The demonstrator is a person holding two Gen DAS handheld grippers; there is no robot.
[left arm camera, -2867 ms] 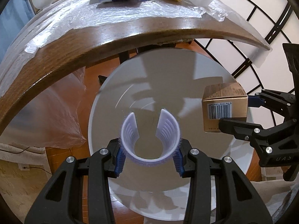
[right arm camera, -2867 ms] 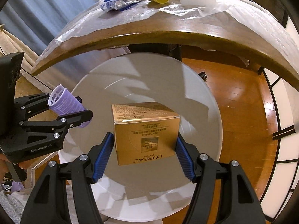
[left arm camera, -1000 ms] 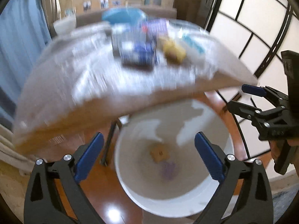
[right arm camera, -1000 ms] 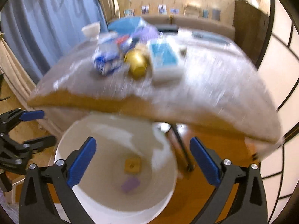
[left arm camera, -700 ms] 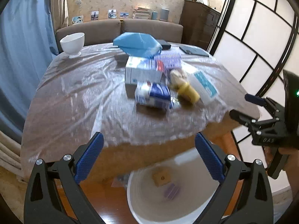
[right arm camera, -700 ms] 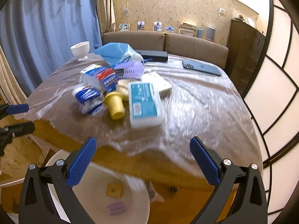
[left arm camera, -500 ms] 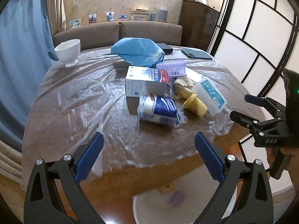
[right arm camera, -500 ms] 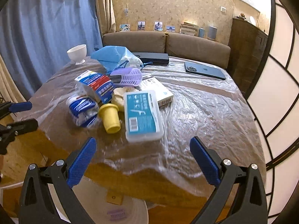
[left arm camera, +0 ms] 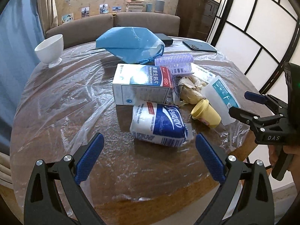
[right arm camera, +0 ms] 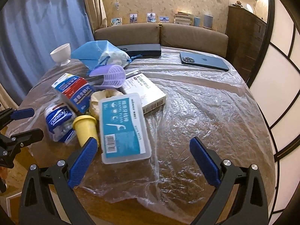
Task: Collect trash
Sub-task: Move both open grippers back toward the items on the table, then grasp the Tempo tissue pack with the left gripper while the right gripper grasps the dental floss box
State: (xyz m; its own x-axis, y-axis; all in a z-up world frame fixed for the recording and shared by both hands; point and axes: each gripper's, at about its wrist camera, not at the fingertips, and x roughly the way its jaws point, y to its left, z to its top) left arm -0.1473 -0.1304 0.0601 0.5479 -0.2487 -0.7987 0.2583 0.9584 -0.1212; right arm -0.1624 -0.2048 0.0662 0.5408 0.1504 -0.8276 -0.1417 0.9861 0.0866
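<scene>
A pile of trash lies on the plastic-covered round table (left arm camera: pixel 61 112). Nearest my left gripper (left arm camera: pixel 149 159) is a blue and white tissue pack (left arm camera: pixel 159 125), with a medicine box (left arm camera: pixel 142 84), a yellow cup (left arm camera: pixel 206 116), a floss pick case (left arm camera: pixel 221 99), crumpled paper (left arm camera: pixel 189 91) and a purple hair roller (left arm camera: pixel 174 61) behind. My left gripper is open and empty above the near table edge. My right gripper (right arm camera: pixel 143 161) is open and empty, just in front of the floss pick case (right arm camera: pixel 123 125) and the yellow cup (right arm camera: pixel 86 129). The tissue pack (right arm camera: pixel 58 123) lies left of them.
A white bowl (left arm camera: pixel 50 48) stands at the far left of the table. A blue pouch (left arm camera: pixel 129 45), a black box (right arm camera: pixel 142 49) and a dark phone (right arm camera: pixel 204 61) lie at the back. A flat white box (right arm camera: pixel 144 90) lies under the pile. A sofa (right arm camera: pixel 161 35) stands behind.
Both grippers dropped the hair roller and the gold box into the white bin, opened, then rose from the bin to above the table edge and closer to the pile.
</scene>
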